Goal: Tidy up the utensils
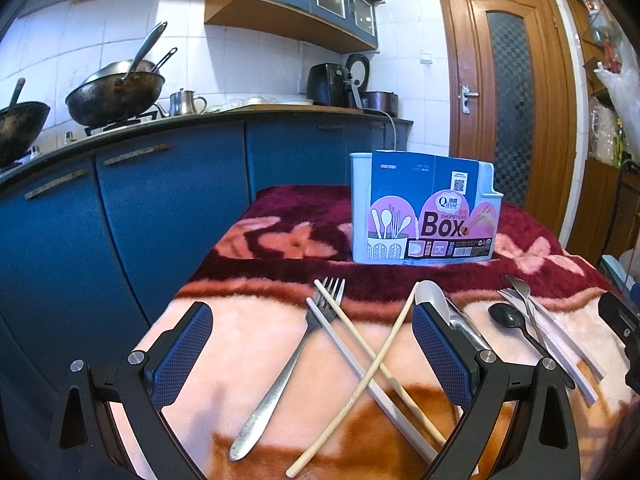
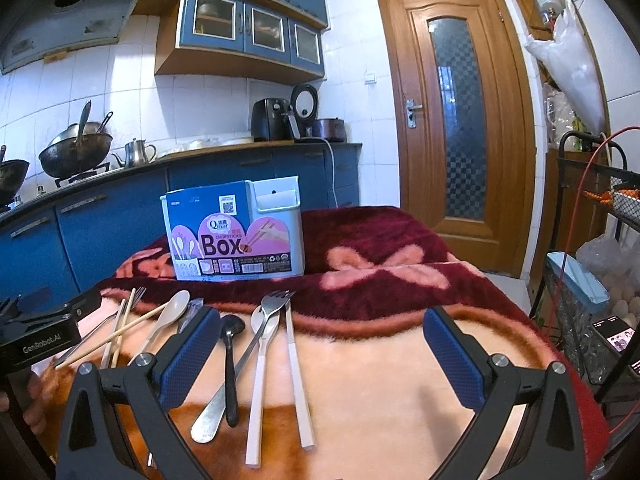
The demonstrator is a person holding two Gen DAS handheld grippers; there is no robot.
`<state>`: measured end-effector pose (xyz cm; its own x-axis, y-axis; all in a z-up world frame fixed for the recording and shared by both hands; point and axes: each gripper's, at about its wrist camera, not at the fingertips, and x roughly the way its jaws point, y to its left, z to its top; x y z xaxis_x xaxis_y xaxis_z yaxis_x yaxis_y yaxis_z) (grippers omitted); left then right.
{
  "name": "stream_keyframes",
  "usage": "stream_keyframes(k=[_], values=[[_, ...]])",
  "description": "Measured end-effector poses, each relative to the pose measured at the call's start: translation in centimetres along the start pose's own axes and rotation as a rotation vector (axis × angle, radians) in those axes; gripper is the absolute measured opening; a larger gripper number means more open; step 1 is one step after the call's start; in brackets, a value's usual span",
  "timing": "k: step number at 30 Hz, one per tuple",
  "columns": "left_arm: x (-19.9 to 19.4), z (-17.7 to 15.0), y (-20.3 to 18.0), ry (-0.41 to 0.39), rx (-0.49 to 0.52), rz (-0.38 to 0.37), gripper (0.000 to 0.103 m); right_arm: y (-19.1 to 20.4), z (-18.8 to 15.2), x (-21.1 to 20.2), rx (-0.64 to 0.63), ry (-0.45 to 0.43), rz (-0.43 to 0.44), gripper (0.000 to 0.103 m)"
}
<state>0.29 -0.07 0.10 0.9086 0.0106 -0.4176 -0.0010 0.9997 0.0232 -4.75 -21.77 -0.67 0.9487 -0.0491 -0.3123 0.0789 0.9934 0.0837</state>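
Note:
A pale blue utensil holder box [image 1: 424, 208] with a "Box" label stands at the far side of the blanket-covered table; it also shows in the right wrist view [image 2: 236, 232]. My left gripper [image 1: 312, 340] is open above a steel fork [image 1: 280, 368], two crossed wooden chopsticks [image 1: 372, 364] and a white chopstick [image 1: 360, 364]. A white spoon [image 1: 430, 300] lies by its right finger. My right gripper [image 2: 322, 356] is open, empty, above a white-handled spoon [image 2: 260, 368] and a white-handled utensil [image 2: 296, 364]. A black spoon [image 2: 231, 360] and a steel fork [image 2: 240, 364] lie by its left finger.
The table wears a pink and maroon fleece blanket [image 2: 380, 264]. Blue kitchen cabinets [image 1: 120, 220] with woks on the stove [image 1: 112, 92] stand to the left. A wooden door [image 2: 460, 120] is behind. A wire rack [image 2: 592, 272] with a red cable stands at the right edge.

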Motion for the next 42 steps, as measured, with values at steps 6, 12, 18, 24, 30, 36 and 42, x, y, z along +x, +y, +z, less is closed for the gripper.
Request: stream_keyframes(k=[6, 12, 18, 24, 30, 36, 42], values=[[-0.5, 0.7, 0.0, 0.014, 0.015, -0.005, 0.1, 0.0, 0.8, 0.0, -0.004, 0.05, 0.025, 0.103], [-0.6, 1.9, 0.1, 0.037, 0.04, -0.008, 0.1, 0.1, 2.3, 0.7, -0.039, 0.128, 0.031, 0.103], [0.1, 3.9, -0.1, 0.095, 0.114, -0.039, 0.1, 0.1, 4.0, 1.9, -0.088, 0.222, 0.062, 0.103], [1.4, 5.0, -0.3, 0.189, 0.151, -0.11, 0.1, -0.2, 4.7, 3.7, -0.096, 0.359, 0.092, 0.103], [2.8, 4.9, -0.4, 0.266, 0.165, -0.123, 0.091, 0.1, 4.6, 5.1, -0.145, 0.477, 0.099, 0.089], [4.0, 3.9, -1.2, 0.36, 0.177, -0.21, 0.071, 0.6, 3.9, 6.6, -0.197, 0.576, 0.111, 0.072], [5.0, 3.3, -2.9, 0.417, 0.247, -0.273, 0.041, 0.8, 3.2, 7.7, -0.208, 0.653, 0.141, 0.06]])
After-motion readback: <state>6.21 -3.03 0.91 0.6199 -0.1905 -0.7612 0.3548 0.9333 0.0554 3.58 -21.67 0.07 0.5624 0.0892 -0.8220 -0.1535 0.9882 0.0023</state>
